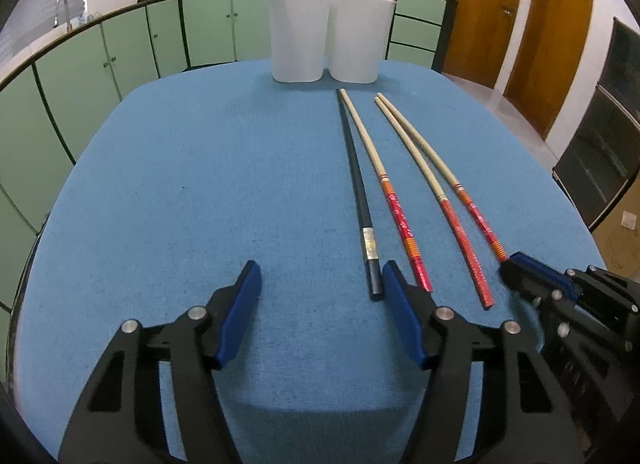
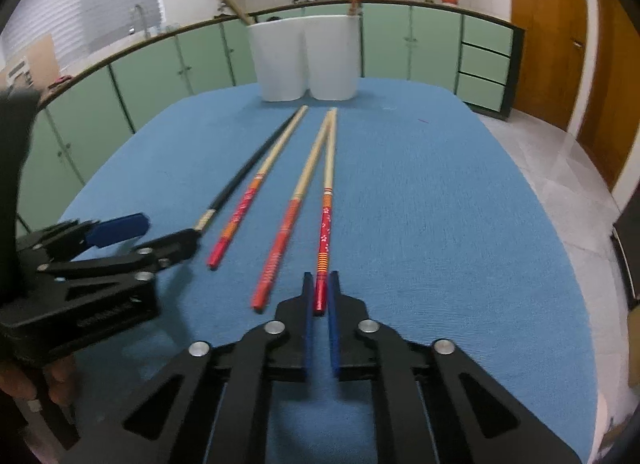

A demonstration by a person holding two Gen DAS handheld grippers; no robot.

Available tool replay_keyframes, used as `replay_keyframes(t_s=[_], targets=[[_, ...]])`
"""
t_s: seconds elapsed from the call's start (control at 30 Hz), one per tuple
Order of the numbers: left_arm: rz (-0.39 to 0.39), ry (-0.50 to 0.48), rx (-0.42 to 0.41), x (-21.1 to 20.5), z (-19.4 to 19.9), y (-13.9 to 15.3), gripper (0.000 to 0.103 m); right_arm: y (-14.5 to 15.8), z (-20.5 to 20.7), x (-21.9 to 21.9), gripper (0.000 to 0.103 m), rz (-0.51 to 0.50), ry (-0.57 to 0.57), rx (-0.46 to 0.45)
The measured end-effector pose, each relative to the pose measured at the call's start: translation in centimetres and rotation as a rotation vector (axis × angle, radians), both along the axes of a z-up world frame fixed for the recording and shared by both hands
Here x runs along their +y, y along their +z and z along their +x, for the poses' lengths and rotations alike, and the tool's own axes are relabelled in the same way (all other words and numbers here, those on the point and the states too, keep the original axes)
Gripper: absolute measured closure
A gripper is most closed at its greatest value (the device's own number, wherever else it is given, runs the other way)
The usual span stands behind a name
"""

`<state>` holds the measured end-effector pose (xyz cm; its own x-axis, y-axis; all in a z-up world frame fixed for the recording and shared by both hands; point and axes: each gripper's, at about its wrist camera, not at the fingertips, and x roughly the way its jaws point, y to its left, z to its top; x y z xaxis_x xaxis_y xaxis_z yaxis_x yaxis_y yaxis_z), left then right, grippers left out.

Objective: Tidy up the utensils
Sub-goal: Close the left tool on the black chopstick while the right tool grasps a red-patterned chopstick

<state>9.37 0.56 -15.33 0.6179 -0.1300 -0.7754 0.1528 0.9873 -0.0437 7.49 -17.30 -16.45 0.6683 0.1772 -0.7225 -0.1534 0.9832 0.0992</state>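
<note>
Several chopsticks lie on the blue table (image 1: 200, 203): one black chopstick (image 1: 356, 179) and three red-and-bamboo ones (image 1: 380, 179). A white two-compartment holder (image 1: 328, 35) stands at the far edge with chopsticks in both compartments. My left gripper (image 1: 320, 284) is open and empty, its right finger just beside the black chopstick's near end. My right gripper (image 2: 321, 288) is shut on the red end of the rightmost chopstick (image 2: 326, 223), which rests on the table. The right gripper also shows in the left wrist view (image 1: 520, 268).
Green kitchen cabinets (image 1: 120, 59) and a counter with pots run behind the table. Wooden doors (image 1: 512, 15) stand at the right. The floor (image 2: 560, 151) is to the right of the table.
</note>
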Motion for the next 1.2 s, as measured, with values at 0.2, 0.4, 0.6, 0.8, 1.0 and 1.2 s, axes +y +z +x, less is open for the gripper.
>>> replay_keyframes(t_s=[0.2,0.4,0.6,0.8,1.0,1.2], targets=[[0.011,-0.001,-0.001,-0.2,0.1,0.0,0.044,-0.1,0.3,-1.8,0.097,0.058,-0.045,0.011],[0.016,-0.006,-0.001,-0.4,0.1,0.1,0.044,0.0,-0.2,-1.6,0.096,0.067,-0.038,0.014],[0.022,-0.015,-0.005,-0.9,-0.1,0.1,0.047,0.0,-0.7,-1.6,0.096,0.063,-0.033,0.01],[0.023,-0.028,-0.008,-1.4,-0.3,0.0,0.06,-0.1,-0.6,-1.3,0.096,0.04,-0.028,-0.002],[0.008,-0.075,-0.011,-2.4,-0.6,0.0,0.096,-0.1,-0.5,-1.6,0.098,0.064,-0.03,-0.005],[-0.03,-0.054,-0.026,-1.6,-0.7,0.6,0.097,1.0,-0.8,-2.2,0.098,0.087,-0.034,-0.043]])
